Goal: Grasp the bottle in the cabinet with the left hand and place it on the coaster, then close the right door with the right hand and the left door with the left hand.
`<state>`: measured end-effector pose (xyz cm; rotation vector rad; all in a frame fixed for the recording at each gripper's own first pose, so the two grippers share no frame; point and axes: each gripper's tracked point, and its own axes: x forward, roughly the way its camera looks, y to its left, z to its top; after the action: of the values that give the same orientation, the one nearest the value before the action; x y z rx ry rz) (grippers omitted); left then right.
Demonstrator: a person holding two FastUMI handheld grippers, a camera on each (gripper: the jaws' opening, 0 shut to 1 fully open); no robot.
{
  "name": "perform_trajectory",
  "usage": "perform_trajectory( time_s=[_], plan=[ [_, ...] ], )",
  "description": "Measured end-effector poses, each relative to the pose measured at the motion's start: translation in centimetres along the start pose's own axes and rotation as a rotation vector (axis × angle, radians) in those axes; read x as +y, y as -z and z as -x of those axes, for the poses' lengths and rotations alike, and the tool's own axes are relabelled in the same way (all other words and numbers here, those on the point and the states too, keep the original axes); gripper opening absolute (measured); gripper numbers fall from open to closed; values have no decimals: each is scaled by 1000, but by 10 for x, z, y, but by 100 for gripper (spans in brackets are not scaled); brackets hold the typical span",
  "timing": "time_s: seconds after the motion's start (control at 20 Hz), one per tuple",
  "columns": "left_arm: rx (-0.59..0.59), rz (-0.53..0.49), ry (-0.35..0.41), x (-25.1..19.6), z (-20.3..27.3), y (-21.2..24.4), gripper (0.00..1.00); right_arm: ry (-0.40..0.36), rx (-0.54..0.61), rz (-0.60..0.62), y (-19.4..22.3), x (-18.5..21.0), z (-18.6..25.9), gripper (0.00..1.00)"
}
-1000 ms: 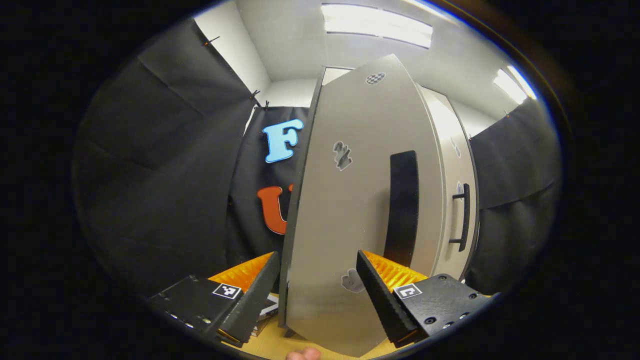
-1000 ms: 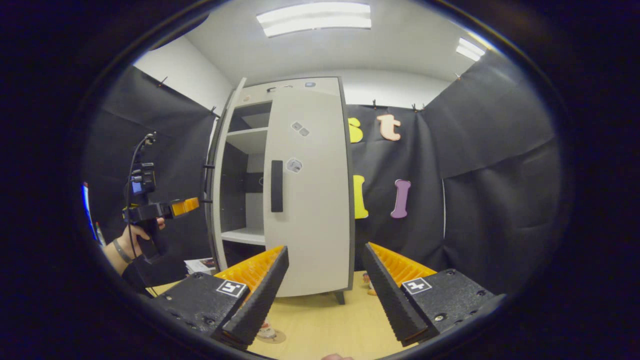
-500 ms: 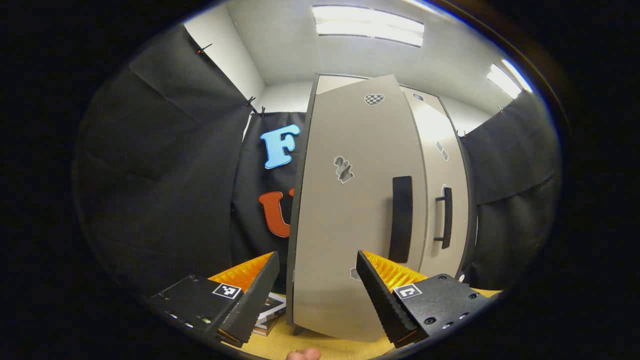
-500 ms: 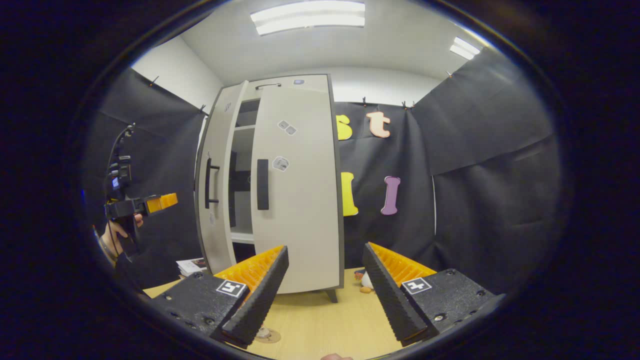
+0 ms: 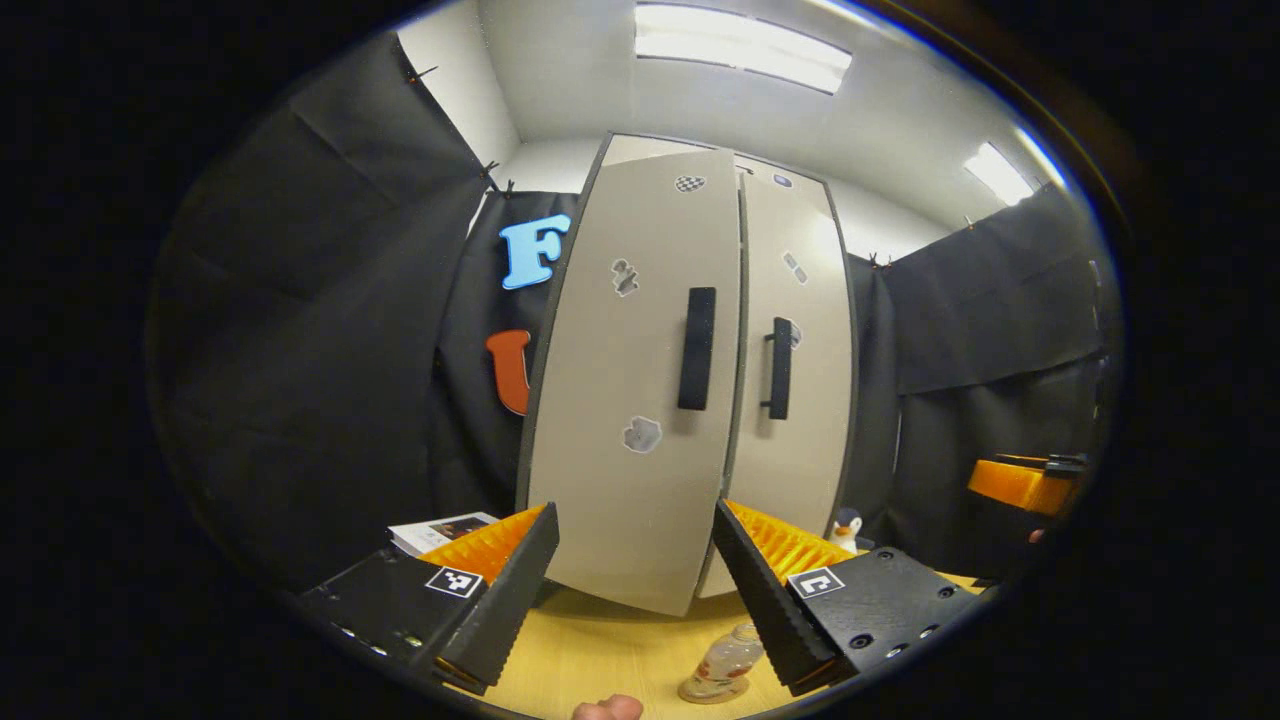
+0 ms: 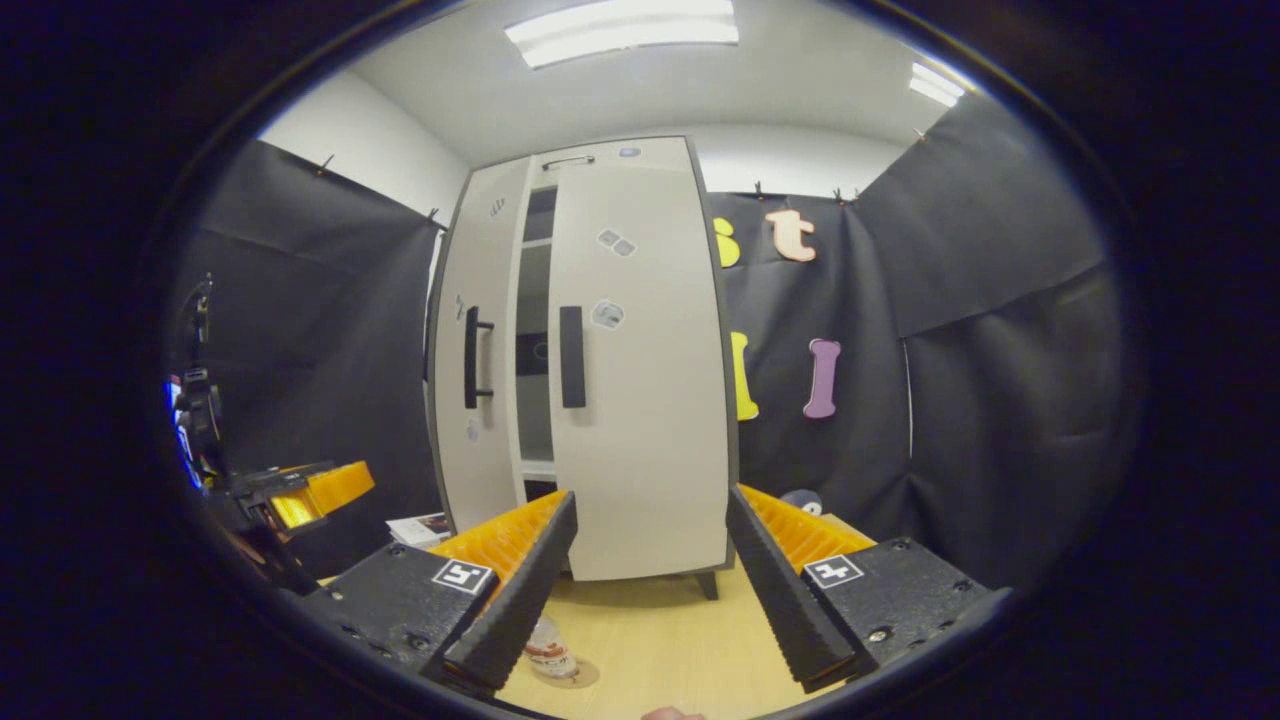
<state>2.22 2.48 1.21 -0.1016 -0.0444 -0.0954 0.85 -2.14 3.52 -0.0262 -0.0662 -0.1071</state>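
On the table (image 6: 660,640), the bottle (image 6: 547,648) stands on the coaster (image 6: 578,676); left door (image 6: 478,350) ajar; left gripper (image 5: 632,575) and right gripper (image 6: 650,570) both spread wide, empty.

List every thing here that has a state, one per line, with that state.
left door: nearly shut, a narrow gap left beside the right door
right door: shut
bottle: upright on the coaster, out of the cabinet
coaster: on the table, bottle on it
left gripper: open, empty
right gripper: open, empty
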Motion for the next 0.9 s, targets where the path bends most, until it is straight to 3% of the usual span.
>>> perform_trajectory(
  time_s=[0.05, 0.2, 0.25, 0.4, 0.6, 0.65, 0.7, 0.9],
  plan=[
    [4, -11, 2, 0, 7, 3, 99, -5, 4, 1, 2, 2, 2, 98],
    [-14, -19, -16, 0, 22, 7, 99, -23, 16, -5, 11, 10, 7, 98],
    [-21, -5, -18, -1, 25, 7, 95, -25, 20, -4, 13, 12, 9, 98],
    [-27, 7, -36, 2, 29, 8, 99, -32, 37, 4, 20, 17, 14, 98],
    [6, 6, -15, -2, 29, 18, 99, -42, 39, 6, 24, 23, 20, 98],
    [11, 3, -14, -1, 31, 18, 95, -42, 42, 8, 25, 24, 21, 98],
    [13, -4, -15, 0, 32, 19, 99, -41, 45, 10, 26, 24, 22, 98],
    [14, -17, -6, -3, 32, 17, 99, -36, 61, 9, 32, 22, 25, 98]
  ],
)
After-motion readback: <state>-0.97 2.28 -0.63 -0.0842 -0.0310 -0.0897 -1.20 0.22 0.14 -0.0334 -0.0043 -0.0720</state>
